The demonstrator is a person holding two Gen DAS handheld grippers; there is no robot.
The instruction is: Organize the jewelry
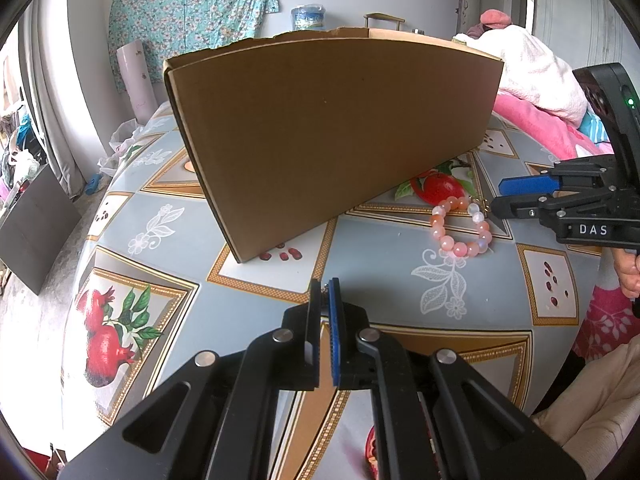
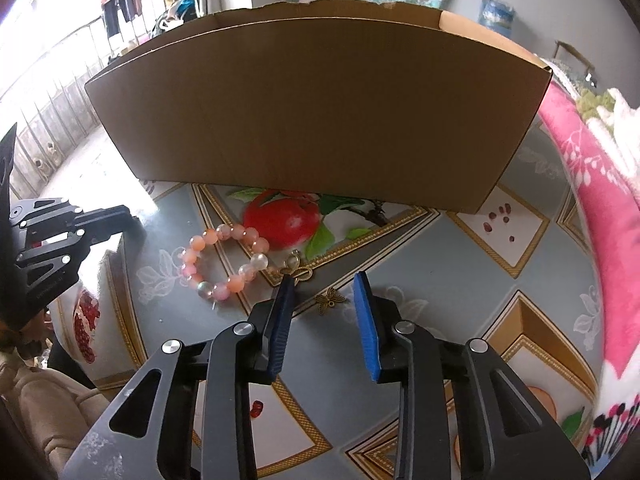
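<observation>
A bracelet of pink and orange beads [image 1: 460, 249] [image 2: 199, 243] lies on the patterned tablecloth [image 2: 420, 248] in front of a tall cardboard box [image 1: 320, 120] [image 2: 320, 100]. Beside the bracelet lie a gold clasp-like charm [image 2: 298, 271] and a small bronze butterfly charm [image 2: 330, 300]. My right gripper [image 2: 324, 277] [image 1: 498, 196] is open just above the cloth. The butterfly charm lies between its blue pads, untouched, and its left fingertip is beside the gold charm. My left gripper [image 1: 326, 284] [image 2: 126, 216] is shut and hovers left of the bracelet. I cannot tell whether anything thin is pinched at its tips.
The box stands close behind the jewelry, and its inside is hidden. Pink and white bedding [image 1: 532, 116] [image 2: 600, 200] lies along the table's right side. A person's hand [image 1: 626, 272] holds the right gripper. A dark board [image 1: 36, 224] leans beyond the table's left edge.
</observation>
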